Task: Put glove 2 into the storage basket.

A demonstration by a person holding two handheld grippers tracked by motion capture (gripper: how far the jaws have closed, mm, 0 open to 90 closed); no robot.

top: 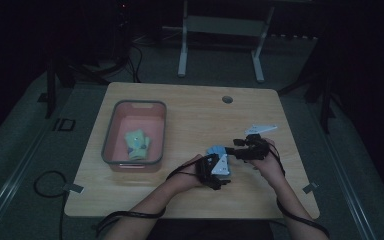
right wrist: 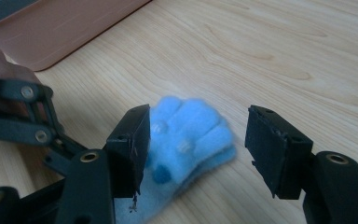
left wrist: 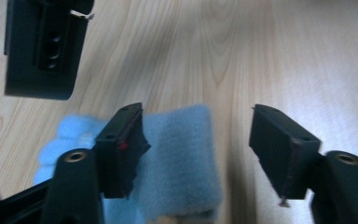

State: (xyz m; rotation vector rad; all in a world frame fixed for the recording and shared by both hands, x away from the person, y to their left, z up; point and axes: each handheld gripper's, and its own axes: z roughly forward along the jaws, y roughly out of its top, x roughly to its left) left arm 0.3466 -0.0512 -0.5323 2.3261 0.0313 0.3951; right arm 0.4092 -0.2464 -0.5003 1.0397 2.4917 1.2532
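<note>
Now blue sock (right wrist: 186, 140) between right claw (right wrist: 198, 149) jaws, ungripped.

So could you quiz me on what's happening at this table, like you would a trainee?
1. True or false: the blue fuzzy glove lies inside the pink bin.
2. What sits in the bin?
A. a light green and yellow cloth item
B. a cup
C. a book
3. Are the left gripper and right gripper clamped on the glove?

Key:
1. False, it lies on the wooden table.
2. A.
3. No, both straddle it with jaws apart.
</note>
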